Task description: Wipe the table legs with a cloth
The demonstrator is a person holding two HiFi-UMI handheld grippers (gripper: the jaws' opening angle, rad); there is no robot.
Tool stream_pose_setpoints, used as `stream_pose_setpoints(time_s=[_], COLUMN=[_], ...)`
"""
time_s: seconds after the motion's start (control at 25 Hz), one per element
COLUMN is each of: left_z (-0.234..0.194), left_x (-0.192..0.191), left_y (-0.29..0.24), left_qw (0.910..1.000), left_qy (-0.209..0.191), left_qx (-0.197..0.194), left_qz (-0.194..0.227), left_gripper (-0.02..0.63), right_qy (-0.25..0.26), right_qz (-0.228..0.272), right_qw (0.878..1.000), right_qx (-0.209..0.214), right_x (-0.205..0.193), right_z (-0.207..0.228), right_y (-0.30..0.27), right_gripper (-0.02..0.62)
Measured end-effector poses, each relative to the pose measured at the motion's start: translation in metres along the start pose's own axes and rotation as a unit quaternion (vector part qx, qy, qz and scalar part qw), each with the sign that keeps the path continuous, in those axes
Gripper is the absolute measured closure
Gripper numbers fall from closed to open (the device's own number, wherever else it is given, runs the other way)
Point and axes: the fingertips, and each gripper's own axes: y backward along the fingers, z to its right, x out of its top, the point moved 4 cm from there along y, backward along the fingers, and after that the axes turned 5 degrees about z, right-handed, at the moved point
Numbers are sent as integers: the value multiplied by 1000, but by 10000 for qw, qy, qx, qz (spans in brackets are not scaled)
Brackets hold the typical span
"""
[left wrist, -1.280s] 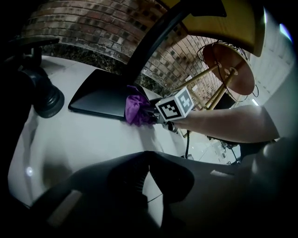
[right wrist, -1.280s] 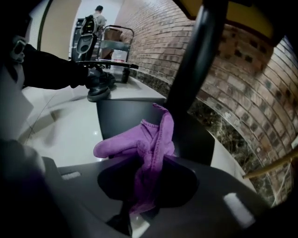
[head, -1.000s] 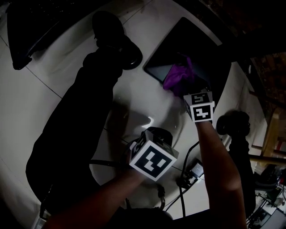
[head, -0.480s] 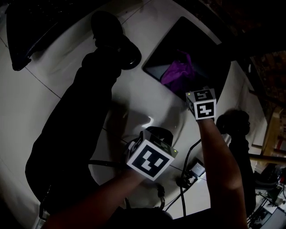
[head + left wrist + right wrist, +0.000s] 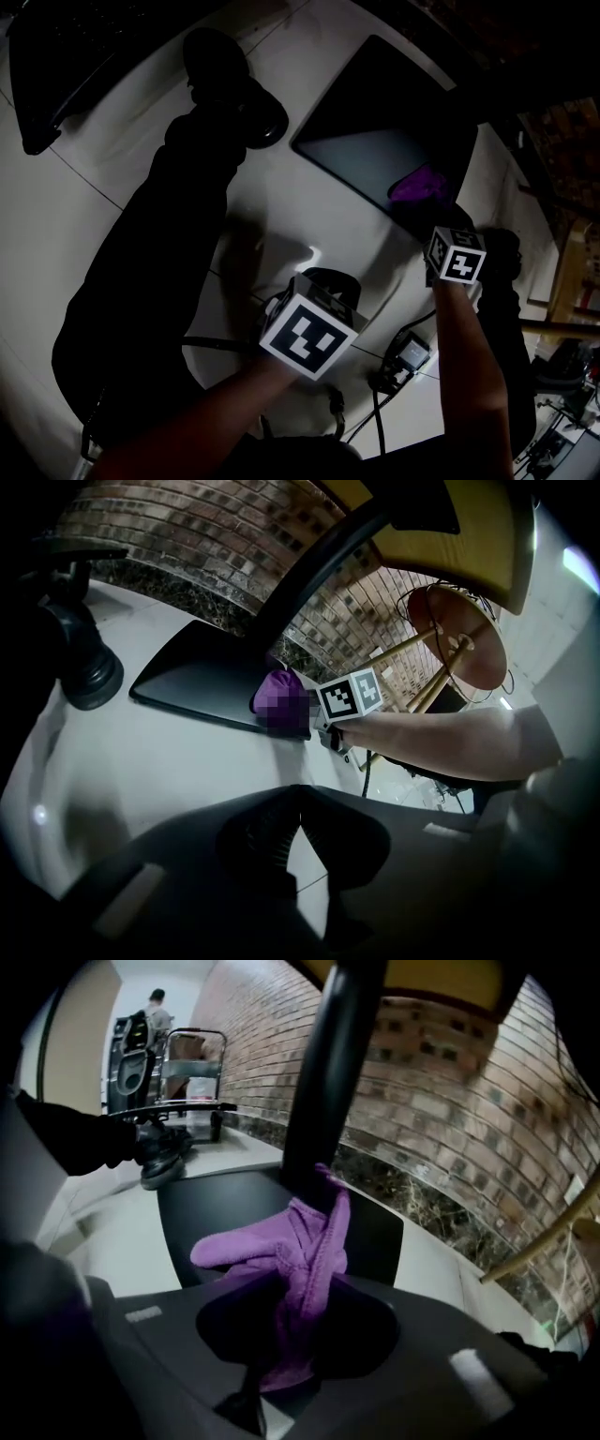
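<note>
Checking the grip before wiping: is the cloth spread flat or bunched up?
Bunched. The cloth sticks out crumpled from the right gripper, jaws shut on it.

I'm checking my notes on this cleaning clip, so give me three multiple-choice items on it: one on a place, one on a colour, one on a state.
1. Where is the cloth?
A. by the black table leg, over the dark base plate
B. lying loose on the white floor
C. on the tabletop

2. What colour is the cloth?
A. yellow
B. purple
C. white

3. What state is the right gripper in?
A. open and empty
B. open around the leg
C. shut on the cloth

Answers:
1 A, the right gripper view shows it at the leg's foot.
2 B, it reads purple in every view.
3 C, the cloth runs pinched between its jaws.
</note>
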Motion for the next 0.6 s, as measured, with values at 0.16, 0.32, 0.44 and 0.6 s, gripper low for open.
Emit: stream_pose_setpoints(time_s=[0.16,0.32,0.44,0.6], left_z=[1,1,1,3], left_x=[-1,-2,0,2], left_y=[-1,-1,-1,0], left_qw=[10000,10000,10000,9999], left_qy=[0,30,56,62], left_qx=[-15,-25,-40,-92], left_qz=[-24,-23,-5,3], left_gripper=[589,589,589,589], right_qy=[118,441,817,1233], right_qz=[15,266,375,478], right_qw=[9999,9986,9953,9891], right_qx=[-72,115,348,648], right_x=[12,47,74,102], right_z=[-5,-28,-53,-85], right_y=[-6,-25,-41,-58], right_gripper=[488,488,488,489])
